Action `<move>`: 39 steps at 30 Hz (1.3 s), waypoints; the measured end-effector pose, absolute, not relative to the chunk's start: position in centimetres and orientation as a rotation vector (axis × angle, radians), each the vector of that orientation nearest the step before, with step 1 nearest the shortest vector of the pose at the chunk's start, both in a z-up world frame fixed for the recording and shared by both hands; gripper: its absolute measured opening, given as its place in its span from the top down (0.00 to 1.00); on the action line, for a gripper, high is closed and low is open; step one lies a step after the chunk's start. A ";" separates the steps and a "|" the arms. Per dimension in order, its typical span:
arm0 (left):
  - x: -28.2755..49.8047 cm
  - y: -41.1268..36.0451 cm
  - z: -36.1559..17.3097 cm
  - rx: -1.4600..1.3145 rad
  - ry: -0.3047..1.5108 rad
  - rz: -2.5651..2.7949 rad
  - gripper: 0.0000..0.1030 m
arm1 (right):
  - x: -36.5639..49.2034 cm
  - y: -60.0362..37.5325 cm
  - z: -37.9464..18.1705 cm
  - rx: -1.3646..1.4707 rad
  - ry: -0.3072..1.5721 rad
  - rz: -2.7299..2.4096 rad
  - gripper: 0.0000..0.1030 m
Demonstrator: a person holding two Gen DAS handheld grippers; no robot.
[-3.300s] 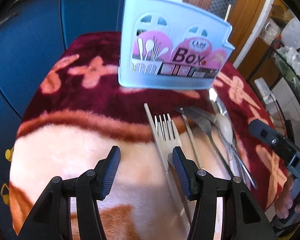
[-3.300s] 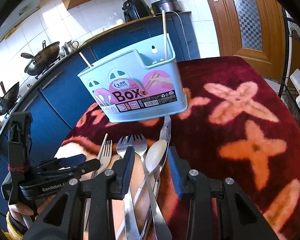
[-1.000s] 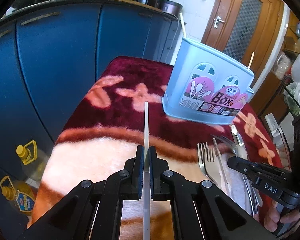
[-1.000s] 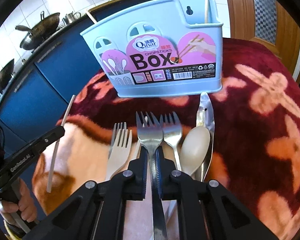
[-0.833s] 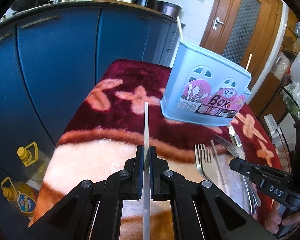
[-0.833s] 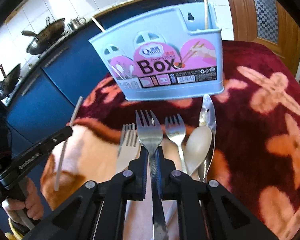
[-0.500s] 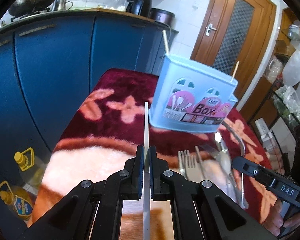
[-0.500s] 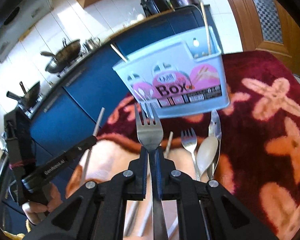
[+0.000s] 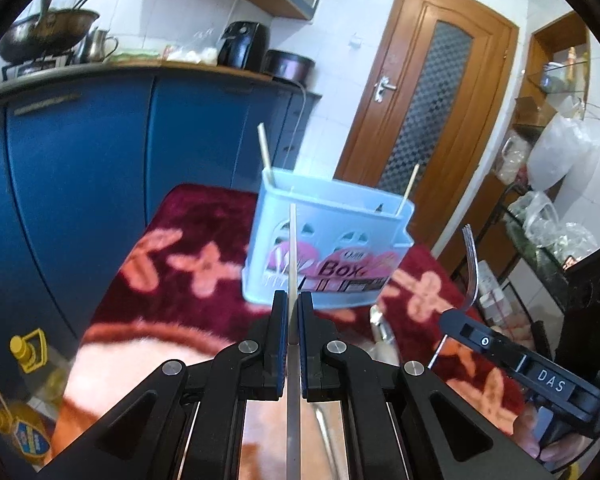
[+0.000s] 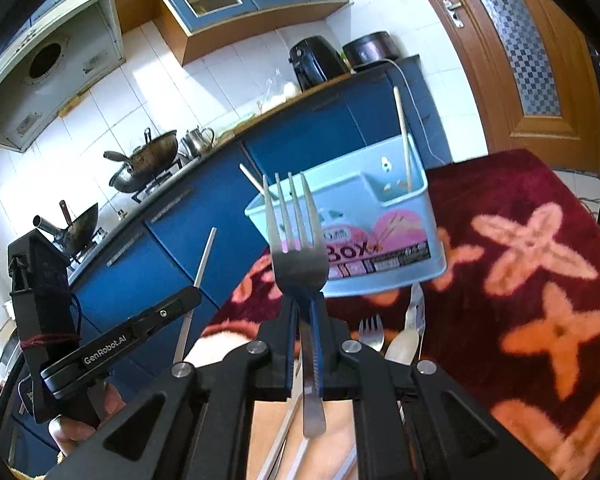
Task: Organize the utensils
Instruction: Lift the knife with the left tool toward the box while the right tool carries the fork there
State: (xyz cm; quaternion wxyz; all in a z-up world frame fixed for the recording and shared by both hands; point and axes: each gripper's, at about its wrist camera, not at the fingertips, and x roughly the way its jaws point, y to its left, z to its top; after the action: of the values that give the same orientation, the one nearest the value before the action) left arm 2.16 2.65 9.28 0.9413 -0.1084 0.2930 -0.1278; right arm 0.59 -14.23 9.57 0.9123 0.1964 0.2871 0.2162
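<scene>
Where compartments divide, two chopsticks (image 10: 403, 140) in box (image 10: 388, 216)

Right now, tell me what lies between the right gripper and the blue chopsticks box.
In the right wrist view, the right gripper holds a fork raised before the chopsticks box. Below, a second fork, a spoon and the patterned blanket.

- Steel fork (image 10: 298, 256), tines up, raised before the box.
- Slim metal chopstick (image 9: 292, 264), raised, pointing forward.
- Pale-blue utensil box (image 9: 332, 248), upright, holding two wooden chopsticks (image 10: 403, 136).
</scene>
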 end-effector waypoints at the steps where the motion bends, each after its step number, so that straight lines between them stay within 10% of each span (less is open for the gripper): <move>1: 2.3 2.5 9.5 -0.220 0.592 -0.262 0.96 | 0.7 -14.4 9.9 0.405 0.580 0.446 0.91; 39: 16.3 -1.9 16.5 -0.219 0.224 -0.219 0.96 | 11.8 -18.1 18.8 0.238 0.354 0.279 0.91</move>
State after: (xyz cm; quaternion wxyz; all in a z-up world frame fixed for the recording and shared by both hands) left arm 16.34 -1.93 16.48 0.9817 -0.1090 0.1115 -0.1089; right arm 11.76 -18.12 18.85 0.9677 0.1176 0.1750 0.1380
